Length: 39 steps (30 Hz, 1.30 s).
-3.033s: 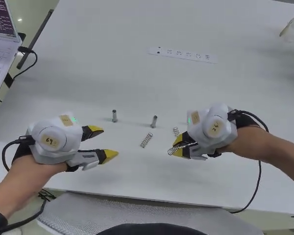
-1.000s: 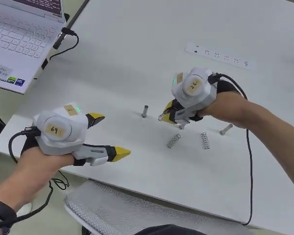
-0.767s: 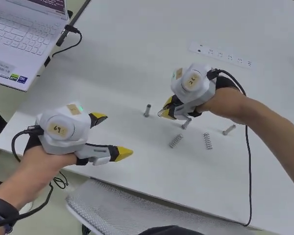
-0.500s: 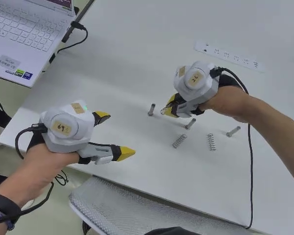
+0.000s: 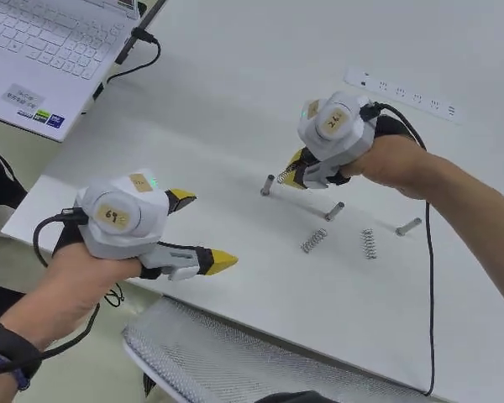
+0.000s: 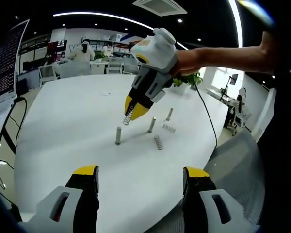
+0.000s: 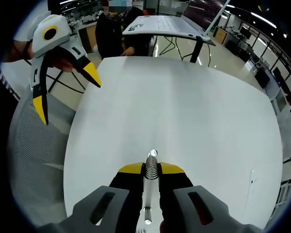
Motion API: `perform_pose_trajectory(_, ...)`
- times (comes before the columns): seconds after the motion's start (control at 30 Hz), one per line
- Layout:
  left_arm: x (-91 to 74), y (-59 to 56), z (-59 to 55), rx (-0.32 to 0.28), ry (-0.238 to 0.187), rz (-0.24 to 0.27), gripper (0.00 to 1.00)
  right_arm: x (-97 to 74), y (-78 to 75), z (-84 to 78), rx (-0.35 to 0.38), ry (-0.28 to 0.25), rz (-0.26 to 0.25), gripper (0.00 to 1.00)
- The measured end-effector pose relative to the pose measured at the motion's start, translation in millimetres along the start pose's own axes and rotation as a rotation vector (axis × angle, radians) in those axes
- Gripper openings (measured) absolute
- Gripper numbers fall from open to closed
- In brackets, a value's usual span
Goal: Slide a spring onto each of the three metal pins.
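While right tongs [image 5: 296,170] clamp a spring [image 5: 284,174], its tip just beside leftmost upright metal pin [image 5: 268,185] | left tongs [image 5: 203,228] wide, empty, near tabletop [image 5: 235,92] edge | two loose springs [image 5: 314,241] flat by other pins [image 5: 334,211]

laptop [image 5: 42,50]: cut by top-left edge | spring [image 7: 152,170]: part hidden (between jaws)

**White bench, lit hall**

A white workbench [image 5: 235,75] is carrying a laptop [image 5: 42,42] at its far left corner and a power strip [image 5: 407,91]. Ceiling light strips [image 6: 97,14] are glowing overhead; a grey mesh chair [image 5: 235,361] is sitting close.
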<state>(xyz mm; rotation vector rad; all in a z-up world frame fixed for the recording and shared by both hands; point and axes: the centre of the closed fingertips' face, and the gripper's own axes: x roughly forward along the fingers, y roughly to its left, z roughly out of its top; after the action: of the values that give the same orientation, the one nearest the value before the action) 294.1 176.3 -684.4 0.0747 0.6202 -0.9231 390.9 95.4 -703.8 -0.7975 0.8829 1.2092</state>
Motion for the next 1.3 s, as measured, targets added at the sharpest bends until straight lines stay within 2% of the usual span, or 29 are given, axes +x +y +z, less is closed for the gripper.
perform_pose_trajectory(0.4,-1.6,-3.8,0.1,-0.010,-0.002,-0.007,0.67,8.9,-3.7,3.6,-0.017,0.016,0.019,0.09)
perform_pose_trajectory(1.3,-6.7,2.6,-5.4,-0.037,0.000,0.007,0.66,26.5,-6.5,2.4,-0.044,0.048,0.049,0.09)
